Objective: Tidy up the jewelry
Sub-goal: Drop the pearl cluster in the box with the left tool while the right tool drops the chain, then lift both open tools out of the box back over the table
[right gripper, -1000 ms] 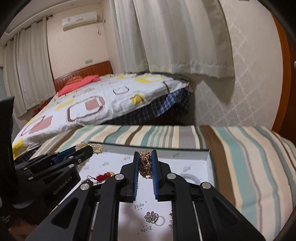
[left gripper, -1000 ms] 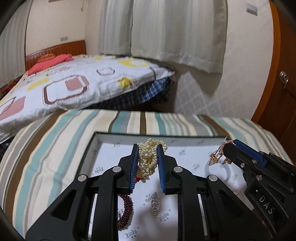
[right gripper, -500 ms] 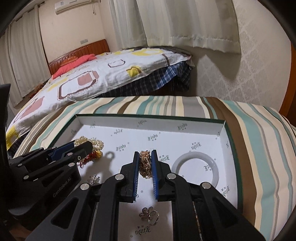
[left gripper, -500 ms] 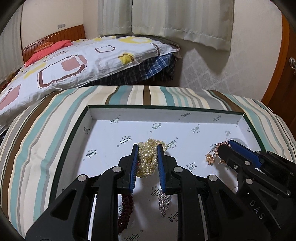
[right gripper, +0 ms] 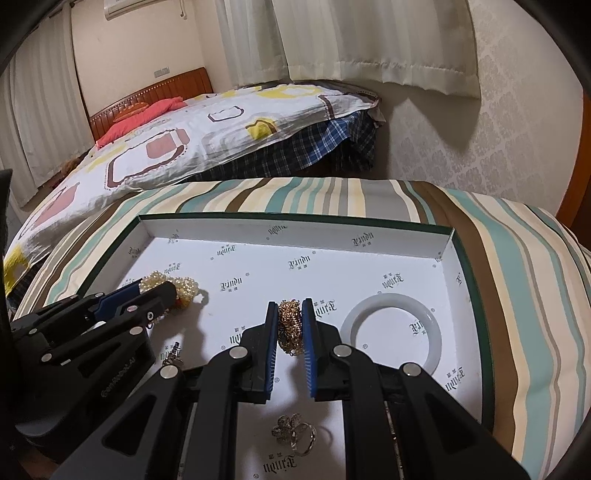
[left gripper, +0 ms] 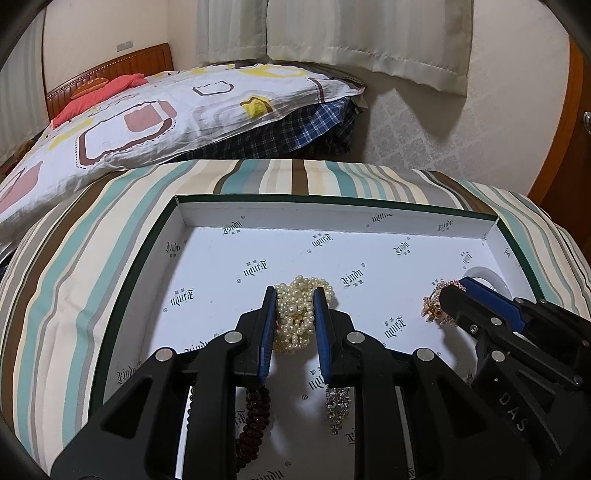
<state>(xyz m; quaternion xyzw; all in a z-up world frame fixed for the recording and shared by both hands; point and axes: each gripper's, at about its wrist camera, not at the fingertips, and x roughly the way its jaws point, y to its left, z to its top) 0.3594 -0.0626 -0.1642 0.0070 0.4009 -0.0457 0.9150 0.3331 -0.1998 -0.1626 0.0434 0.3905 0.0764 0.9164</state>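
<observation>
My left gripper is shut on a bundle of cream pearl strands, low over the floor of a white-lined box. My right gripper is shut on a bunched gold chain, low over the same box. Each gripper shows in the other's view: the right one with the gold chain, the left one with the pearls. In the box lie a dark red bead bracelet, a rhinestone piece, a white bangle and a flower ring.
The box sits on a striped cloth. A bed with a patterned quilt stands behind it, with curtains and a wall beyond. A wooden door is at the right.
Both grippers have come down toward the box floor with their jewelry still held. The view has tilted down, so the whole box now shows.
</observation>
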